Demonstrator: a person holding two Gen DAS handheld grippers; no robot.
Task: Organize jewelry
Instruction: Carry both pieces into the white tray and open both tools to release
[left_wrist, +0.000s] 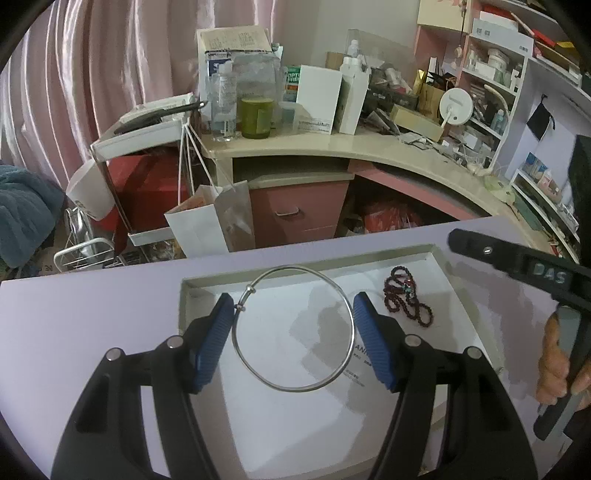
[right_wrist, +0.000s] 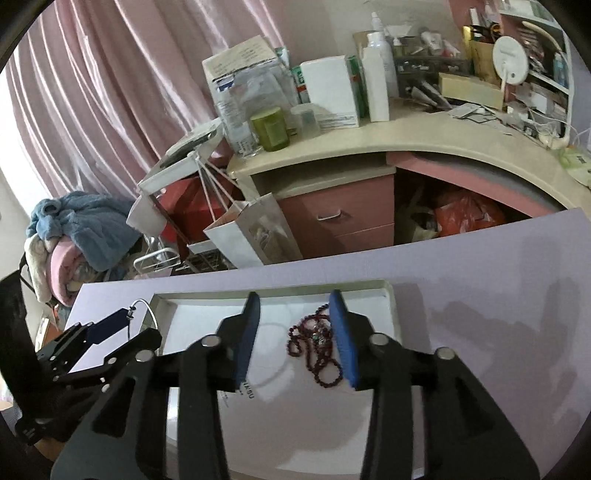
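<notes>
Silver wire bangle (left_wrist: 293, 328) sits pinched in my left hand-held gripper (left_wrist: 293, 332); my right hand-held gripper (right_wrist: 295, 339) stands spread, seemingly just above the dark-red bead strand (right_wrist: 317, 350).

Green jar (left_wrist: 256, 117) beside paper bag (left_wrist: 210, 221)

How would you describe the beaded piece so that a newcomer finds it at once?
On the lilac table lies a shallow white tray. In its far right part lies the dark red bead string, loosely bunched. Unlike the plain silver bangle nearby, it has many small beads.
</notes>
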